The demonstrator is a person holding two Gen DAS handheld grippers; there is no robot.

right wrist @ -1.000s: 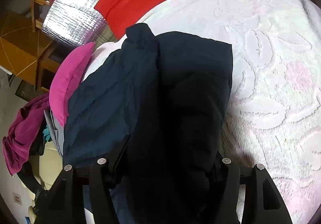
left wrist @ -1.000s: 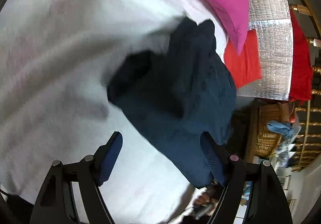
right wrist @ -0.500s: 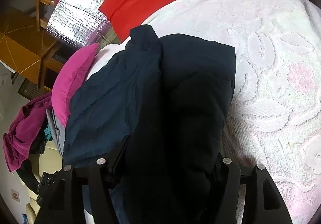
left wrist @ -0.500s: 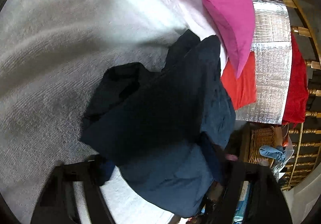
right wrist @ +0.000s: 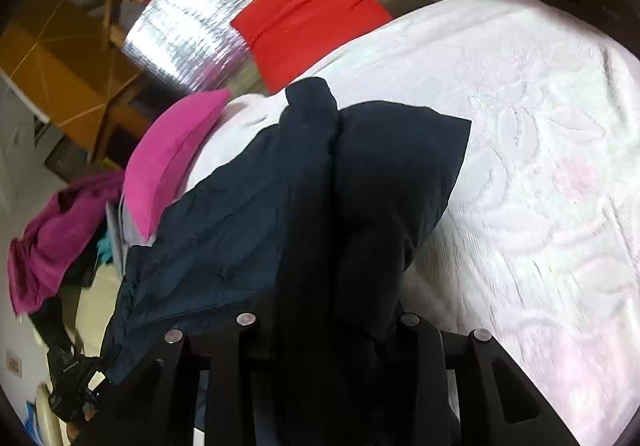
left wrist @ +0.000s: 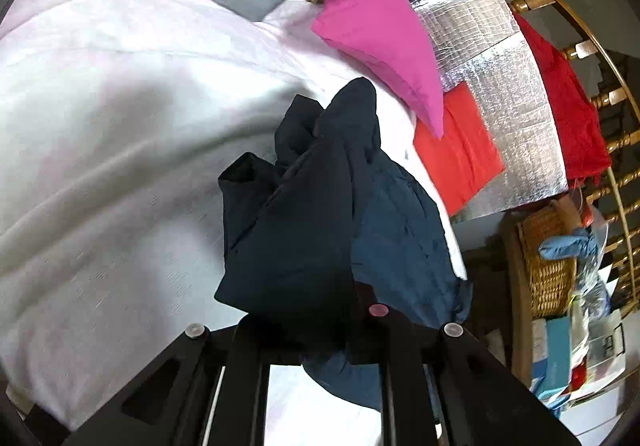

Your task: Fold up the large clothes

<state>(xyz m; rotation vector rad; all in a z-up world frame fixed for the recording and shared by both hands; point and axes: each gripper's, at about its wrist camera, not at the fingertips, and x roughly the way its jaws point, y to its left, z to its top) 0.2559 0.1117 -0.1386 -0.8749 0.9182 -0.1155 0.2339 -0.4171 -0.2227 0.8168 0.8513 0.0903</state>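
Beside the bed (left wrist: 100, 126), wicker basket (left wrist: 548, 266) apparently holds blue cloth (left wrist: 568, 246).

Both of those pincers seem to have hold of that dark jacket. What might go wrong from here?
1. Each hand-held gripper, left and right, has just closed on a thick bunch of jacket, so a layer may slip out.
2. The jacket hangs off the bed's edge and could slide to the floor.
3. Swinging it may knock the pink pillow.
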